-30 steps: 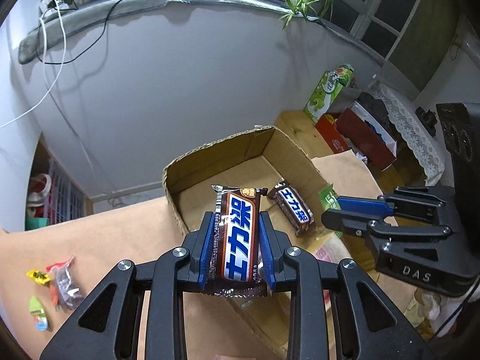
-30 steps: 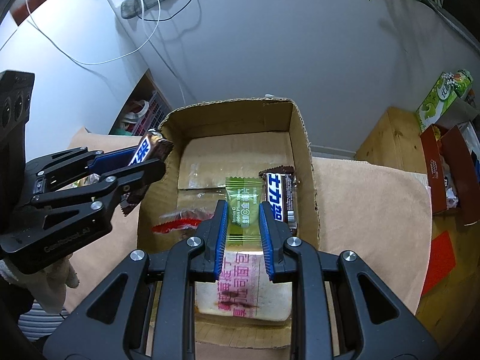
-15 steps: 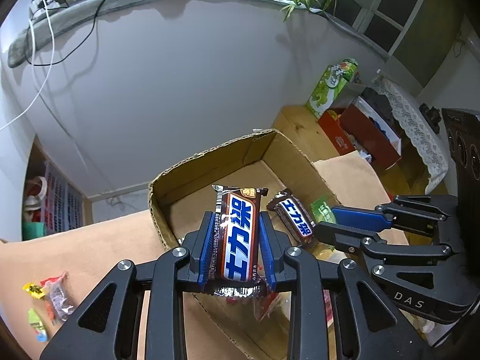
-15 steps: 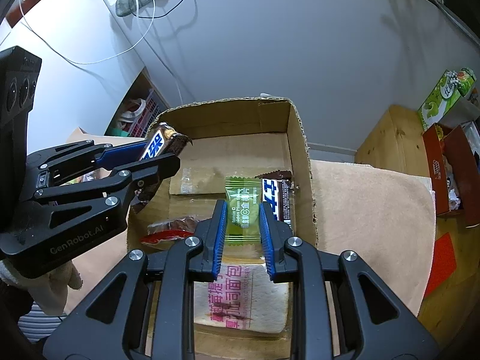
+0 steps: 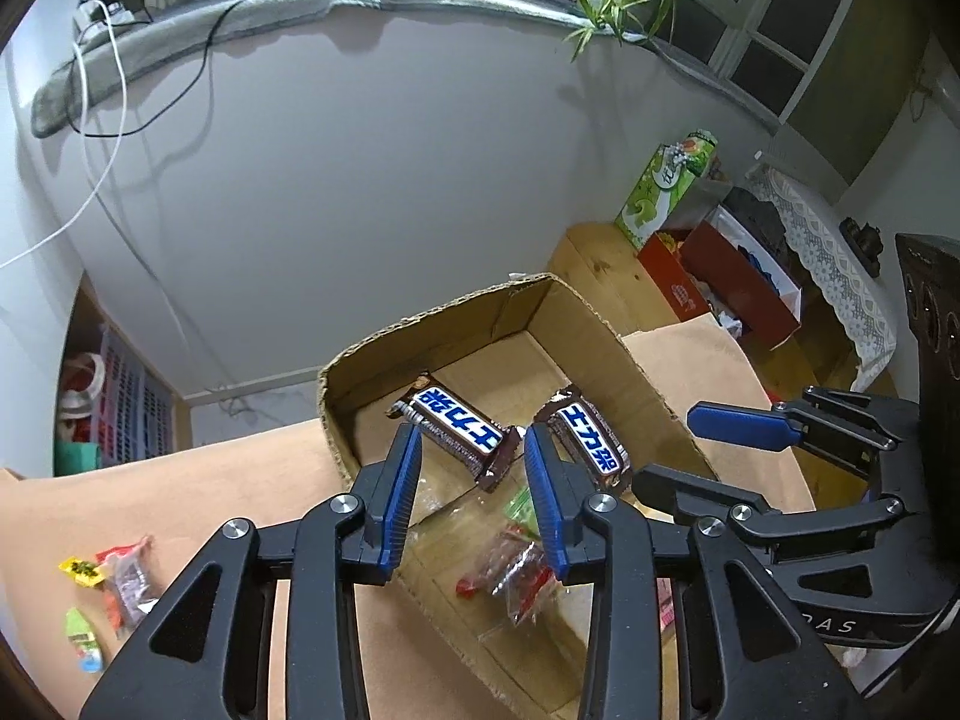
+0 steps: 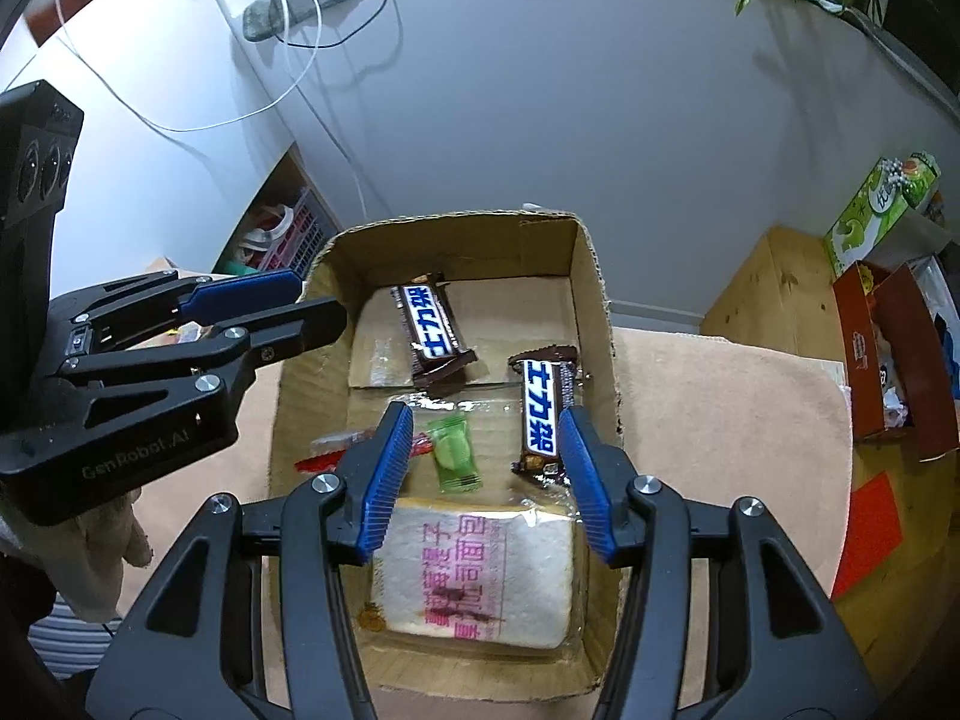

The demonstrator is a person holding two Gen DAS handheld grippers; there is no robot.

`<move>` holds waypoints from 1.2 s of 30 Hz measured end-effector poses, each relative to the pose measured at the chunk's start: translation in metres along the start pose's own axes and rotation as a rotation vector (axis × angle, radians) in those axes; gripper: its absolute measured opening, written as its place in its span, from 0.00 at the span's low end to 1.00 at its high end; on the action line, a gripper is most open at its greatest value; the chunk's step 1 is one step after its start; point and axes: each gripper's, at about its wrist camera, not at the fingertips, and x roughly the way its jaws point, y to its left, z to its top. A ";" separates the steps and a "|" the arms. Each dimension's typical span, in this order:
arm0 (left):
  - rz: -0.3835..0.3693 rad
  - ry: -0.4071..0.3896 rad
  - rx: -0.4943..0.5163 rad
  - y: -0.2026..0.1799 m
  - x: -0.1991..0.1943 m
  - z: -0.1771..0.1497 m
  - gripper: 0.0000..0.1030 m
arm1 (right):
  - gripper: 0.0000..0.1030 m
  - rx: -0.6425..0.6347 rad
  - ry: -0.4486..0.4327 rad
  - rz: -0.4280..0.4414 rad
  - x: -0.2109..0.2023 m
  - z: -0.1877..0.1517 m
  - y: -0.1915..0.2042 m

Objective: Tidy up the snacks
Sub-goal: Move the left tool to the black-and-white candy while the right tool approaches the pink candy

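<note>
Left gripper (image 5: 474, 474): jaws spread wide and holding nothing, hovering over the near-left wall of the cardboard box (image 5: 636, 372).
Right gripper (image 6: 486, 468): jaws also spread wide and empty, poised above the near half of the box.
Chocolate bar (image 5: 459, 429): lies free on the box floor towards the far-left corner, tilted, blue-and-white label up.
Second chocolate bar (image 6: 542, 414): lies along the right wall of the box, label up, apart from the first.
Green candy (image 6: 456, 450): flat on the box floor between the right gripper's fingers as seen from that wrist, left of the second bar.
Red wrapper (image 6: 336, 450): clear-and-red packet by the left wall, partly hidden by a finger.
Bread packet (image 6: 480, 582): white slice in clear wrap with pink print, filling the near end of the box.
Loose sweets (image 5: 114, 576): small cluster on the table near its left edge, well apart from the box.
Green carton (image 5: 666, 186): upright on a wooden stand beyond the table's far-right corner.
</note>
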 end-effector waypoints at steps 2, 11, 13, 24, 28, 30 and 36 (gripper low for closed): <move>0.001 -0.011 0.005 0.000 -0.007 -0.002 0.33 | 0.55 -0.007 -0.010 0.000 -0.006 -0.003 0.004; 0.021 -0.070 -0.039 0.028 -0.057 -0.022 0.42 | 0.69 -0.063 -0.068 0.049 -0.035 -0.022 0.036; 0.024 -0.078 -0.053 0.037 -0.068 -0.030 0.42 | 0.70 -0.098 -0.077 0.065 -0.040 -0.028 0.049; 0.097 -0.094 -0.194 0.092 -0.115 -0.098 0.42 | 0.70 -0.176 -0.039 0.197 -0.039 -0.081 0.115; 0.122 -0.085 -0.246 0.106 -0.126 -0.128 0.42 | 0.69 -0.186 -0.010 0.224 -0.030 -0.105 0.132; 0.121 -0.081 -0.273 0.112 -0.130 -0.141 0.42 | 0.57 -0.182 0.030 0.243 -0.018 -0.115 0.140; 0.122 -0.055 -0.365 0.132 -0.130 -0.179 0.42 | 0.49 -0.147 0.086 0.208 0.016 -0.124 0.143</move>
